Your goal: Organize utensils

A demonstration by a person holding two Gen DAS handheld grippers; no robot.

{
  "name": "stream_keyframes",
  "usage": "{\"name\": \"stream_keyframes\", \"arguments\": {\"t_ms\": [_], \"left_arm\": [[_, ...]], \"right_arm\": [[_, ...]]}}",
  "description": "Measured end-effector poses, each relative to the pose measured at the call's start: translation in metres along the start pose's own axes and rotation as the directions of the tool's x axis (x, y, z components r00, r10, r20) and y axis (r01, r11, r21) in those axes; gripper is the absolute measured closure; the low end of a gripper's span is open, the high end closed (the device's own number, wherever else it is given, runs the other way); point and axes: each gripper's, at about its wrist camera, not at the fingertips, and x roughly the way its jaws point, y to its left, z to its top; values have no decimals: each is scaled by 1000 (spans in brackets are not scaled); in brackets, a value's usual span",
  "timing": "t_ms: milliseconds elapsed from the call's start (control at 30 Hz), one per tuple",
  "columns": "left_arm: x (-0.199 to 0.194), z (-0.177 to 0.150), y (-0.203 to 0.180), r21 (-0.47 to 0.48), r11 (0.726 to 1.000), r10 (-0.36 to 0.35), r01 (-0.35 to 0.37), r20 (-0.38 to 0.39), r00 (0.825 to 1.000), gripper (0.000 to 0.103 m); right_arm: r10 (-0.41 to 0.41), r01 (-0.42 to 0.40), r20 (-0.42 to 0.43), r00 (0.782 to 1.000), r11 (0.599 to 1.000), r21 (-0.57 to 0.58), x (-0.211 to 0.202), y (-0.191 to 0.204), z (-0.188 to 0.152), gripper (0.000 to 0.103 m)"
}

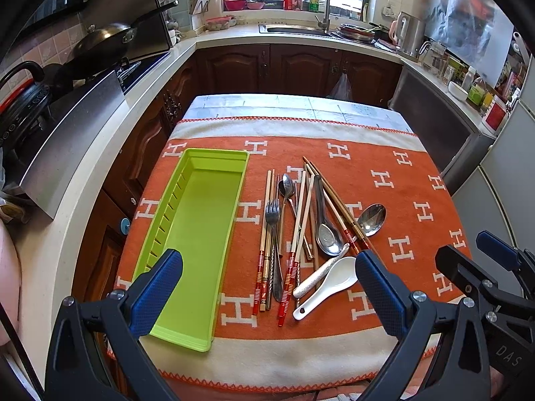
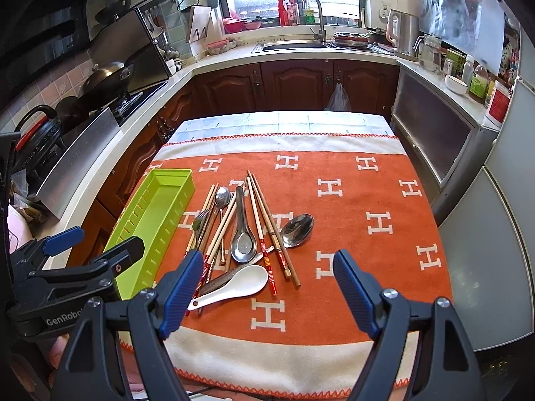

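An empty lime-green utensil tray (image 1: 197, 234) (image 2: 150, 220) lies lengthwise on the left of the orange cloth. Right of it sits a loose pile: several chopsticks (image 1: 289, 267) (image 2: 264, 230), a fork (image 1: 272, 215), metal spoons (image 1: 371, 219) (image 2: 297, 229), a metal soup spoon (image 2: 243, 240) and a white ceramic spoon (image 1: 329, 282) (image 2: 239, 285). My left gripper (image 1: 269, 267) is open above the near edge, spanning the tray end and the pile. My right gripper (image 2: 267, 267) is open too, hovering over the white spoon. Neither holds anything.
The table (image 2: 284, 120) stands in a U-shaped kitchen with wooden cabinets (image 1: 294, 67). A stove with a wok (image 1: 100, 43) is to the left, a sink (image 2: 291, 45) at the back, and a counter with jars and a kettle (image 2: 404, 38) to the right.
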Motion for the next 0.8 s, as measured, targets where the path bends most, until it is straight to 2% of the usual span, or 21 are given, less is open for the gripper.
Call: {"name": "stream_keyframes", "arguments": {"t_ms": [800], "left_arm": [[5, 0, -5, 1, 1000, 10, -10, -12, 1000, 1]], "right_arm": [[31, -32, 9, 999, 999, 15, 1, -4, -1, 22]]}}
